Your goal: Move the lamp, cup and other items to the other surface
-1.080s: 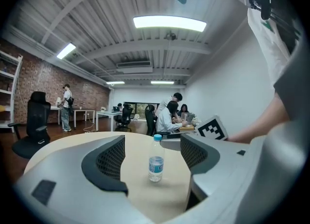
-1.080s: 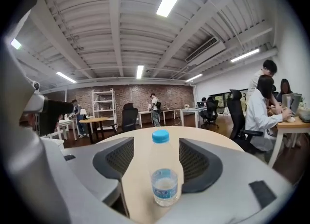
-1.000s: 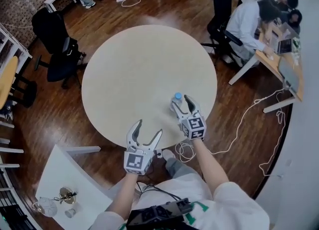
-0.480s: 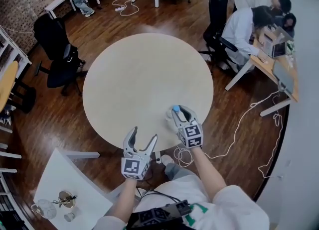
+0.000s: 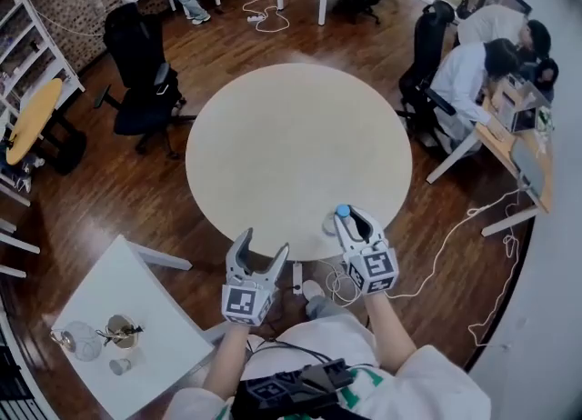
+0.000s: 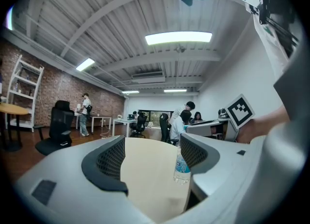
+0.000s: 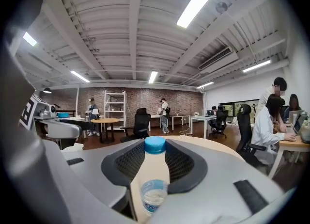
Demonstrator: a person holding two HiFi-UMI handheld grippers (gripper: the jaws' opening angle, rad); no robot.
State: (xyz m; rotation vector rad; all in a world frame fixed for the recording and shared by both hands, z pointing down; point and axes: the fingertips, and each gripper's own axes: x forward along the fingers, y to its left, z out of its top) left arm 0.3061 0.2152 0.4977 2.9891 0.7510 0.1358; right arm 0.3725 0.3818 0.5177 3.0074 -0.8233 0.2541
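Observation:
A clear water bottle [image 5: 335, 222] with a blue cap stands upright between the jaws of my right gripper [image 5: 349, 217], over the near edge of the round beige table [image 5: 291, 136]. Those jaws have just been closing, and their pads now press on the bottle [image 7: 154, 169]. My left gripper [image 5: 264, 244] is open and empty just off the table's near edge; in its own view the left gripper [image 6: 151, 145] looks across the tabletop, with the bottle [image 6: 181, 168] to its right. A small lamp [image 5: 120, 329], a cup [image 5: 118, 365] and a glass vessel [image 5: 80, 340] stand on the white table [image 5: 136, 291] at lower left.
A black office chair [image 5: 145, 82] stands left of the round table and another [image 5: 426, 64] at its right. People sit at a desk [image 5: 509, 127] on the far right. Cables and a power strip [image 5: 297, 277] lie on the wooden floor under my grippers.
Both grippers have drawn back toward me. The right jaws narrowed onto the bottle and carried it from the tabletop to the table's near edge. The white table has come closer into view.

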